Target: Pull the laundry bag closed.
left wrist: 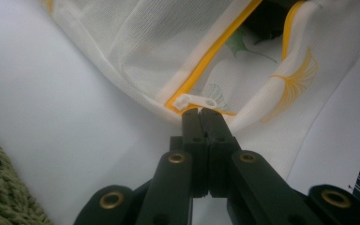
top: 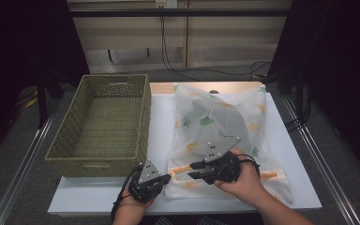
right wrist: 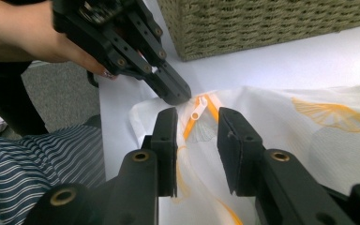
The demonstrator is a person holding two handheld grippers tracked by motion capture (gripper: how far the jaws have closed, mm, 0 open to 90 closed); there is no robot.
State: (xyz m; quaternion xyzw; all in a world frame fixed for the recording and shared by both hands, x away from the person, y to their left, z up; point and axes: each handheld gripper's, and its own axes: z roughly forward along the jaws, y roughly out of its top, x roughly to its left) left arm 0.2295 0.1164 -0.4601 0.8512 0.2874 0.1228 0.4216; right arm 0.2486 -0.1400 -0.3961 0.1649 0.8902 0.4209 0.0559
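**Two tools meet at the corner of a mesh laundry bag**

A person seated at a white counter [top: 159,122] works on a zipped mesh bag [top: 215,122] with a hand-held tool in each hand. The bag, white netting printed with green and yellow leaves, lies flat on the right half of the counter, its near edge towards the person and its orange zipper [right wrist: 212,107] running along that edge. Something dark shows through the netting in the bag's middle.

The left tool [top: 168,178] sits at the bag's near left corner with its jaws pressed together; in the left tool view [left wrist: 199,112] their tips are right against the fabric just below the white zipper pull [left wrist: 194,101], and they appear to pinch the bag's edge there (the cloth between the pads cannot be made out plainly). The left hand [top: 130,211] rests low at the counter's front edge.

The right tool [top: 193,170] hangs just beside it, over the same corner, held in the right hand [top: 243,180]. Its jaws stand spread, one to either side of the zipper pull [right wrist: 198,111] as seen in the right tool view, with the pads clear of the pull. The tips of both tools are close together, nearly touching.

A woven green basket [top: 65,140] stands on the left half of the counter, just beside the bag. A striped sleeve or garment [right wrist: 33,164] shows at the person's side.
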